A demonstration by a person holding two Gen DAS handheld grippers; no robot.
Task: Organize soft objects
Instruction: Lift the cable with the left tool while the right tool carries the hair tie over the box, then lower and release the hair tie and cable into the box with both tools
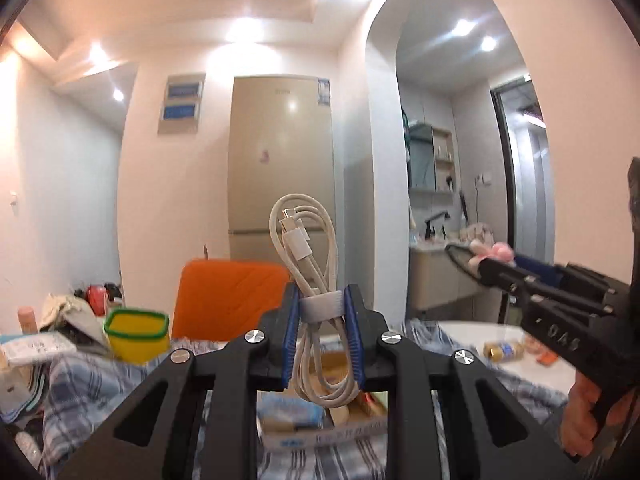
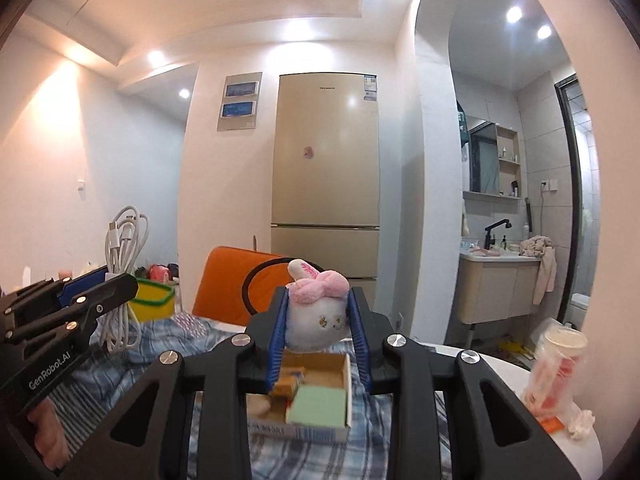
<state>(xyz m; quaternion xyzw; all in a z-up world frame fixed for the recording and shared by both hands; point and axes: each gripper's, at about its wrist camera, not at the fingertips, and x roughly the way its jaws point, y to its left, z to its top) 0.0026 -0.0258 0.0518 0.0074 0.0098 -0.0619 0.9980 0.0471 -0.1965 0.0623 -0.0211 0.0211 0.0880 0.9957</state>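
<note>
Left tool (image 1: 322,332) clamped the cable (image 1: 308,264), coil upright; right tool (image 2: 320,332) gripped the plush (image 2: 318,316). Both hung directly above the box (image 2: 316,428) on the bed.

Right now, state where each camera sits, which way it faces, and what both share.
Left wrist: on the left gripper, facing the fridge; it clamps a white cable; right gripper at right.
Right wrist: on the right gripper, same heading; it clamps a plush toy; left gripper at left.
Shared: fridge, orange cushion, cardboard box.

Plaid-covered bed (image 2: 120,364), open cardboard box (image 2: 316,404)
</note>
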